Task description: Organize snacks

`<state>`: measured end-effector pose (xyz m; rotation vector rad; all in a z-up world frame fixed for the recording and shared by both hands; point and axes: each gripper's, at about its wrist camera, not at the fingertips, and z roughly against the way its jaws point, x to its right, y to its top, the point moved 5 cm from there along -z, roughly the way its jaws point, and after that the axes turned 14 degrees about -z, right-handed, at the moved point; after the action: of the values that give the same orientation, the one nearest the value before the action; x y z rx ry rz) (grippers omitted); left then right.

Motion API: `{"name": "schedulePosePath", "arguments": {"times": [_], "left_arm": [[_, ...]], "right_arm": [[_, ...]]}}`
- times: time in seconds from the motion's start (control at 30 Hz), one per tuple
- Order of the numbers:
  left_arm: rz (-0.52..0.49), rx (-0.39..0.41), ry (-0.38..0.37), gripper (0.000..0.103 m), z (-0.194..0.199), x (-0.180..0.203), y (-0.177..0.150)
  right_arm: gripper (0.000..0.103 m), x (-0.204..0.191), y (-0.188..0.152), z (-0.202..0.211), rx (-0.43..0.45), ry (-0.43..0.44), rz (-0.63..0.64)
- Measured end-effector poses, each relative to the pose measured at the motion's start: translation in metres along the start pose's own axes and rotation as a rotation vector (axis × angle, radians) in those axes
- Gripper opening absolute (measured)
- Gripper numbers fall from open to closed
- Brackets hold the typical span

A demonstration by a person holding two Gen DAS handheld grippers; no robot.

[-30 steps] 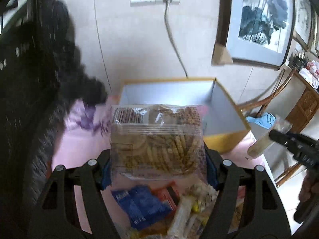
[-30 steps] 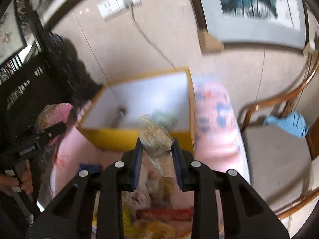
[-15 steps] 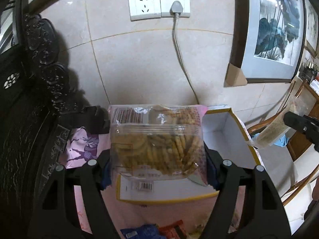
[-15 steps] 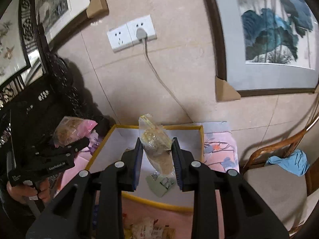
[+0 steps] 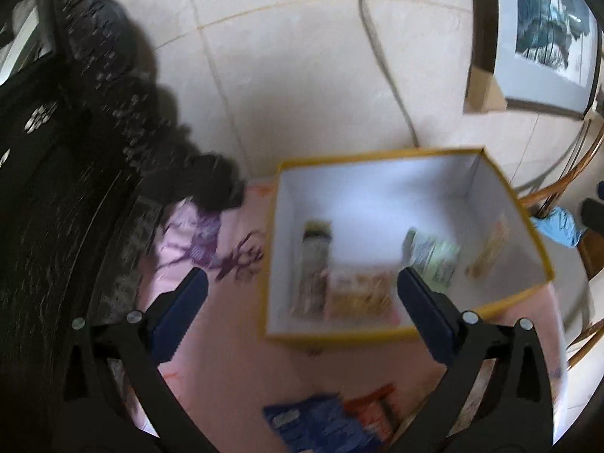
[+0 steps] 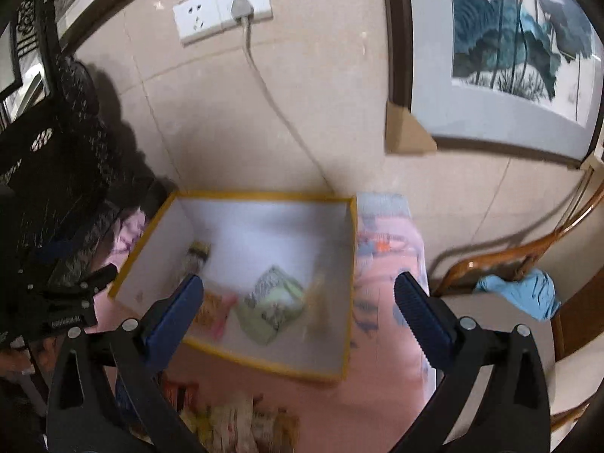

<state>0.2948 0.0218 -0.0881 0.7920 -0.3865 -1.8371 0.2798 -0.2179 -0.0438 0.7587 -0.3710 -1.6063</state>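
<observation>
Jaws of both the left gripper [image 5: 302, 294] and right gripper [image 6: 298, 296] stand wide apart and empty above the yellow-rimmed box [image 5: 528, 222], where several packets already lie. The loose snacks [image 6: 234, 424] lie on the pink surface [image 5: 226, 362] nearer than the box, below the jaws, about equally near either gripper; the box's near rim is the edge to avoid

One yellow box [image 5: 407, 334] is sitting there, holding four snack packs: a dark tube [image 5: 313, 264], a cookie bag [image 5: 358, 294], a green pouch [image 5: 434, 256] and a pale packet [image 5: 487, 249]. Two claws, left [image 5: 298, 302] and right [image 6: 298, 302], are hanging wide apart.
</observation>
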Motion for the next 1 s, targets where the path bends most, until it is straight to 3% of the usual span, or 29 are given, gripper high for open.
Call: {"name": "schedulePosePath", "arguments": {"times": [0.2,0.3,0.33,0.43,0.53,0.63,0.73,0.83,0.87,0.9,0.93,1.0], "left_arm": [[-0.021,-0.102,0.007,0.101,0.003,-0.007,-0.074],[-0.011,-0.159,-0.006,0.101,0.0,-0.012,-0.116],[-0.002,-0.185,-0.049,0.101,-0.005,-0.009,-0.133],[-0.008,-0.257,-0.119,0.101,-0.019,0.007,-0.162],[-0.031,-0.295,-0.146,0.101,-0.033,0.028,-0.174],[-0.028,-0.327,-0.192,0.101,-0.052,0.047,-0.177],[0.042,-0.321,-0.25,0.101,-0.064,0.046,-0.174],[0.168,-0.346,-0.316,0.101,-0.078,0.036,-0.174],[0.214,-0.363,-0.345,0.101,-0.08,0.034,-0.177],[0.278,-0.386,-0.369,0.101,-0.082,0.031,-0.184],[0.296,-0.394,-0.371,0.101,-0.083,0.03,-0.186],[0.279,-0.363,-0.412,0.079,-0.081,0.036,-0.188]], "right_arm": [[0.102,-0.018,-0.055,0.003,-0.15,0.028,0.047],[0.102,-0.051,-0.09,-0.01,-0.226,0.092,0.169],[0.102,-0.06,-0.1,-0.017,-0.241,0.092,0.211],[0.102,-0.062,-0.132,-0.046,-0.298,-0.037,0.286],[0.102,-0.043,-0.151,-0.069,-0.348,-0.12,0.228],[0.102,-0.032,-0.165,-0.086,-0.4,-0.118,0.126],[0.102,-0.034,-0.177,-0.097,-0.415,-0.108,0.118],[0.102,-0.047,-0.185,-0.104,-0.368,-0.127,0.187],[0.098,-0.049,-0.187,-0.104,-0.363,-0.127,0.185],[0.063,-0.049,-0.189,-0.102,-0.344,-0.12,0.146],[0.053,-0.05,-0.191,-0.101,-0.349,-0.11,0.129],[0.047,-0.052,-0.196,-0.097,-0.357,-0.101,0.123]]}}
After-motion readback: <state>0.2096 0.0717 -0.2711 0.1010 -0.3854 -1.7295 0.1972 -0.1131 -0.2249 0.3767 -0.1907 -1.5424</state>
